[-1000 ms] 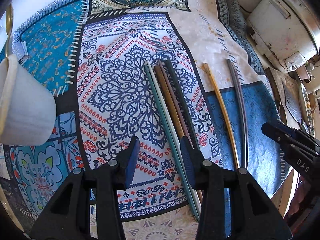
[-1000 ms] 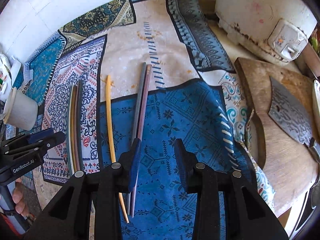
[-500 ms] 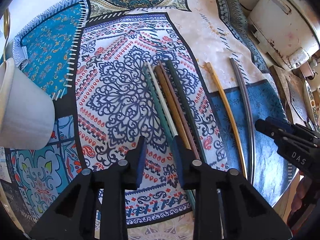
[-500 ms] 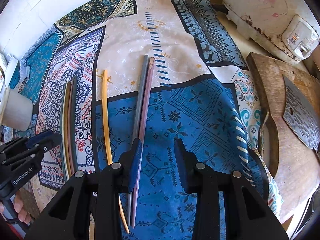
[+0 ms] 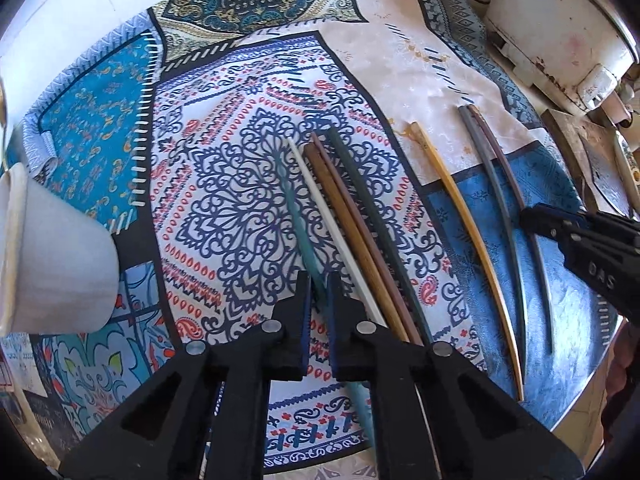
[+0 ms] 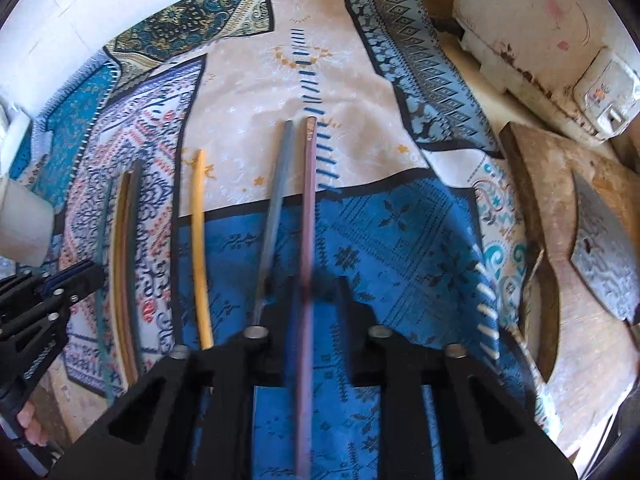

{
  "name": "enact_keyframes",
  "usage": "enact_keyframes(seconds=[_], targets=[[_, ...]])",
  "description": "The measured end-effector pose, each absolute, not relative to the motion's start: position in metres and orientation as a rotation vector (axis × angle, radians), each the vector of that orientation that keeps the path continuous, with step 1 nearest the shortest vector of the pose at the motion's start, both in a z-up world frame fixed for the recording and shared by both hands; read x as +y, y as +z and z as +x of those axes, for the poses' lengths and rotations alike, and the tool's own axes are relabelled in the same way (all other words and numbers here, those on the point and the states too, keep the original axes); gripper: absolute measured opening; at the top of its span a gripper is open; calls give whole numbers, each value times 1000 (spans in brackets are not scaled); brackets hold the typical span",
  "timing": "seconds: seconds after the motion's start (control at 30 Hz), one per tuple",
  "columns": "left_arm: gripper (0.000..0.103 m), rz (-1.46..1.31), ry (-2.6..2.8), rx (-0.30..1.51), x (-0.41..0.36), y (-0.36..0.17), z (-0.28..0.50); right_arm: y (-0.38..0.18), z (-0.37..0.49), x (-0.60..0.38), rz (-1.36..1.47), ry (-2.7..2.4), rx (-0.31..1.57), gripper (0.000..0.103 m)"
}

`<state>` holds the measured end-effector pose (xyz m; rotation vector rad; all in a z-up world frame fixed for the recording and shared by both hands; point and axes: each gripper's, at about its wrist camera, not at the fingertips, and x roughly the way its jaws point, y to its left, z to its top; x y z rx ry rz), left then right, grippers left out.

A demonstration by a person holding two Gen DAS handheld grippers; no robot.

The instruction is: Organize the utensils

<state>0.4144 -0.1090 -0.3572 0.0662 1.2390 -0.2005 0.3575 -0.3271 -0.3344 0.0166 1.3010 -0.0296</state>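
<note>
Bare patterned cloth (image 5: 224,184) open between white cup (image 5: 56,264) at the left and the chopstick cluster (image 5: 352,216), cutting board (image 6: 576,264) and white appliance (image 6: 536,32) crowding the right edge, wall behind.

The left gripper (image 5: 318,304) drew its jaws in from wide apart and shifted sideways until they closed on the teal stick (image 5: 298,216), which had lain outside its right finger. The right gripper (image 6: 316,292) closed too, on the maroon stick (image 6: 307,220); that stick, earlier flat against the grey one (image 6: 276,200), appeared to have parted from it, though the frame is blurred
</note>
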Motion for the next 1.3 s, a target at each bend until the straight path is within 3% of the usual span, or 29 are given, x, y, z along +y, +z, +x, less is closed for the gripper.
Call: enact_keyframes(seconds=[0.77,1.3], targets=[[5,163,-236,1301,-111,-359,416,-341,430,-317,-77,40,1320,6],[3,-27,-258,1231,-59,-319,382,-292,378,-314,56,28,1228,6]])
